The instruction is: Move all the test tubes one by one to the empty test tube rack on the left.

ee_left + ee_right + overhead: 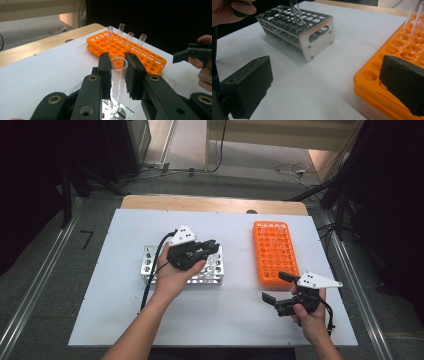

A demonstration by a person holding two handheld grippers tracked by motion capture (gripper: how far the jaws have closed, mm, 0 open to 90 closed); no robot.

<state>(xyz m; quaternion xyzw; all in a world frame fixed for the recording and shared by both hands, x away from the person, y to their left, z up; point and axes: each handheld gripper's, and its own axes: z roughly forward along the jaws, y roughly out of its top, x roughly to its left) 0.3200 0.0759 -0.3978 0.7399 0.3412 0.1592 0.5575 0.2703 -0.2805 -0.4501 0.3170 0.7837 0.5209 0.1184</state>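
Note:
My left gripper point(212, 247) hovers over the silver metal rack point(150, 265), shut on a clear test tube point(117, 82) near the tube's open top. The tube hangs upright, and its lower end point(298, 18) reaches the metal rack's point(317, 37) perforated top; I cannot tell whether it sits in a hole. My right gripper point(274, 286) is open and holds nothing, low over the table at the near end of the orange rack point(272, 255). Its pads point(249, 85) stand wide apart. Several clear tubes point(130, 37) stand in the orange rack's far rows.
Both racks rest on a white board point(120, 320) over a wooden tabletop point(210, 204). Bare board lies between the racks and along the near edge. Metal rails and dark stands flank the table.

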